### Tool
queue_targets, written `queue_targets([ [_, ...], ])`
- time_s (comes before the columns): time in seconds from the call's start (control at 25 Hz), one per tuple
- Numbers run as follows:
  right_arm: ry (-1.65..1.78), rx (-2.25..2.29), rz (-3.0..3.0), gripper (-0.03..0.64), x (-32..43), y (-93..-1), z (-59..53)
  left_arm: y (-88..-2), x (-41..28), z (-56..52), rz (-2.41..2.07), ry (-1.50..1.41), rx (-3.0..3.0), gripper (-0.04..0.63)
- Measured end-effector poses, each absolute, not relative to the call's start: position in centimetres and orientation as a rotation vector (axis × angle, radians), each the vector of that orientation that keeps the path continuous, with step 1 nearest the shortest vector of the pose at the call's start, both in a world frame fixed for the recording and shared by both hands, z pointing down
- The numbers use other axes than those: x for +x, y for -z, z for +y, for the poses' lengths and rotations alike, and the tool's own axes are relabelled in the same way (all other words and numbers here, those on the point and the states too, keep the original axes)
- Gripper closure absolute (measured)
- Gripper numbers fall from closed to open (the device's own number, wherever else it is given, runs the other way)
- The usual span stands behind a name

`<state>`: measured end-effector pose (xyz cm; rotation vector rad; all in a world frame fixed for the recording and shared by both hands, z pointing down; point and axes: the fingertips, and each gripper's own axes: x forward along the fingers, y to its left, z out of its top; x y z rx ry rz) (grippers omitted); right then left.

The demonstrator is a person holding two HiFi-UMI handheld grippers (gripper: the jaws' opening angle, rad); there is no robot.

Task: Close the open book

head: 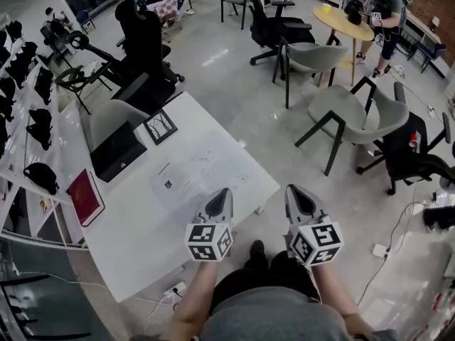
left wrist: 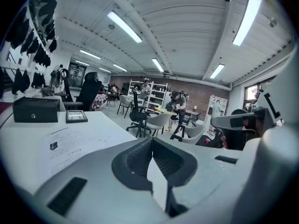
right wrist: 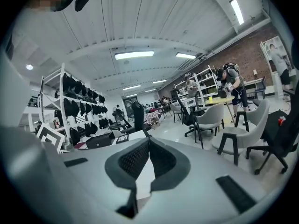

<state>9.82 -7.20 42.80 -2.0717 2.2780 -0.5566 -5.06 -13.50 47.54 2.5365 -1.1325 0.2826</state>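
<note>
A red book (head: 85,196) lies flat with its cover down near the left edge of the white table (head: 135,240). My left gripper (head: 223,191) hovers over the table's near right corner, its jaws shut with nothing between them; its tips (left wrist: 152,139) meet in the left gripper view. My right gripper (head: 296,189) is beside it, just off the table's edge over the floor, also shut and empty, and its tips (right wrist: 148,139) are pressed together in the right gripper view. Both are far from the book.
On the table are a printed paper sheet (head: 192,176), a black box (head: 117,150) and a small picture frame (head: 161,126). Shelves with black bags (head: 28,105) run along the left. Grey chairs (head: 348,116) and black office chairs (head: 146,48) stand around. A person (head: 384,13) stands at a round table far right.
</note>
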Motion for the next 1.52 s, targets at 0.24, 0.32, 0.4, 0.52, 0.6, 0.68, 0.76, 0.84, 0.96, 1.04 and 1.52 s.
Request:
queue_targets([
  [0.24, 0.582, -1.990, 2.388, 0.612, 7.9, -42.8, -9.3, -47.2, -6.7, -13.7, -1.186, -0.232, 2.474, 0.588],
  [0.32, 0.585, -1.939, 2.440, 0.613, 7.4, -43.0, -10.3, -46.9, -7.4, -13.8, -1.229, -0.205, 2.460, 0.588],
  [0.4, 0.588, -1.900, 2.473, 0.612, 7.0, -43.0, -11.3, -46.8, -7.8, -14.2, -1.259, -0.180, 2.441, 0.588],
  [0.52, 0.597, -1.822, 2.545, 0.612, 6.4, -43.0, -13.2, -46.8, -8.3, -14.7, -1.304, -0.137, 2.377, 0.588],
  [0.6, 0.611, -1.747, 2.614, 0.612, 5.7, -43.3, -14.5, -47.1, -8.9, -14.9, -1.367, -0.120, 2.316, 0.586],
  [0.68, 0.628, -1.675, 2.675, 0.612, 5.1, -43.5, -15.6, -47.5, -9.4, -14.9, -1.426, -0.108, 2.253, 0.586],
  [0.76, 0.642, -1.606, 2.736, 0.614, 4.7, -43.7, -16.4, -48.0, -9.9, -15.0, -1.479, -0.088, 2.186, 0.572],
  [0.84, 0.653, -1.539, 2.796, 0.612, 4.3, -44.0, -17.2, -48.3, -10.2, -15.1, -1.530, -0.065, 2.123, 0.557],
  [0.96, 0.667, -1.439, 2.877, 0.612, 3.8, -44.3, -18.5, -48.7, -10.8, -15.1, -1.604, -0.034, 2.035, 0.537],
  [1.04, 0.679, -1.380, 2.919, 0.614, 3.6, -44.6, -19.2, -49.0, -11.0, -14.8, -1.641, -0.010, 1.975, 0.526],
  [1.52, 0.698, -1.100, 3.098, 0.612, 1.1, -45.7, -20.2, -51.2, -12.5, -11.3, -1.716, 0.272, 1.631, 0.468],
])
